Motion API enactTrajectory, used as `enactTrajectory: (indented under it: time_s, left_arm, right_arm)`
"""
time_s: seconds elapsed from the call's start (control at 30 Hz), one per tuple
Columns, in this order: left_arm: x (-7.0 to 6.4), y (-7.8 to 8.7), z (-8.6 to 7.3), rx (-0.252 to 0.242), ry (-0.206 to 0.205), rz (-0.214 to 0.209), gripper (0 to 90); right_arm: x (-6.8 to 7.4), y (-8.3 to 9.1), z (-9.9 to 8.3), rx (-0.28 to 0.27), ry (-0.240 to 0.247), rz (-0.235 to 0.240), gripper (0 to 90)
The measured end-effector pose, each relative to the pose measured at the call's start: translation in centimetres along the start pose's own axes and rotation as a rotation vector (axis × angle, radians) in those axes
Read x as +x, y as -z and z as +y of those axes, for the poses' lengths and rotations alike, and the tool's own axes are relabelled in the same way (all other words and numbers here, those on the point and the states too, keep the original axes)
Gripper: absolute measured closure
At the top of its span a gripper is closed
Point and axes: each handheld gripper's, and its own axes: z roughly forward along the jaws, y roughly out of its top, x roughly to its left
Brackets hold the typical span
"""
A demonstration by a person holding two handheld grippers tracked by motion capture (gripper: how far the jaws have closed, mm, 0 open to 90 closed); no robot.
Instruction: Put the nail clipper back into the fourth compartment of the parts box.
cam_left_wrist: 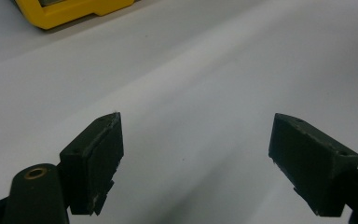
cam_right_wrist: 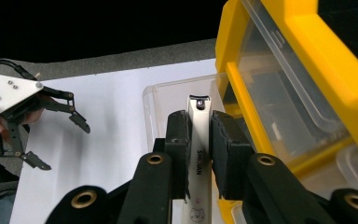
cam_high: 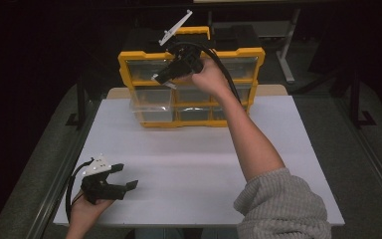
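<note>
Steel nail clipper (cam_right_wrist: 199,140) between right gripper (cam_right_wrist: 199,154) fingers (cam_right_wrist: 177,149)

The near and middle parts of the white table (cam_high: 194,164) are left bare, so a wide passage is offered there. The far edge is blocked by the yellow drawer cabinet (cam_high: 129,59). 1 clear drawer (cam_high: 151,104) is pulled out in front of its left column, narrowing the room just before it.
</note>
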Motion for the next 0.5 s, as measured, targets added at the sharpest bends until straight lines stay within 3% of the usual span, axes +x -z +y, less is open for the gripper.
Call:
enactTrajectory:
  time_s: [0.5]
  left_arm:
    - [0.1, 0.1, 0.0, -0.001, -0.019, 0.004, 17.8]
  right_arm:
    - [-0.1, -2.3, 1.0, 0.004, 0.021, 0.013, 76.0]
